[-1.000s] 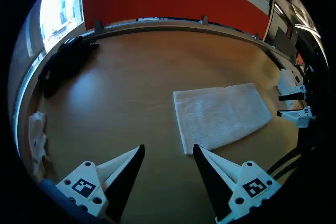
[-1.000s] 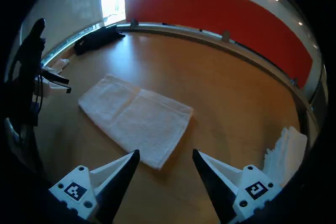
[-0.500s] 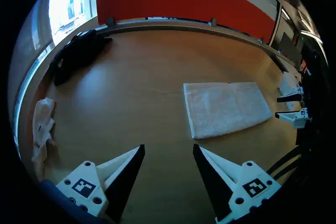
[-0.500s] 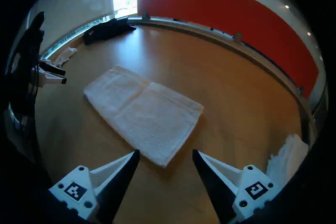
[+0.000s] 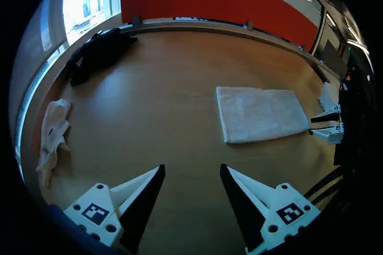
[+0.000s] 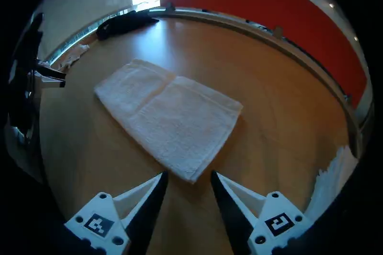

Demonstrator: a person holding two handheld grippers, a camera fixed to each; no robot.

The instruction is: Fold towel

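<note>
Right gripper (image 6: pixel 189 173), jaws narrowed but still empty, closes in on the towel's (image 6: pixel 167 116) near corner. Left gripper (image 5: pixel 192 165), open, has drawn back. Next fold likely starting.

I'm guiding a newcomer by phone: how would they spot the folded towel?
On the wooden table before the red panel, look mid-table. The towel lies flat, a neat white rectangle, unlike the crumpled cloth and black bundle at the edge.

White towel (image 6: pixel 167 116) on tan wooden table (image 6: pixel 268 106), red panel (image 6: pixel 268 11) behind, seemingly black cloth (image 5: pixel 98 54).
</note>
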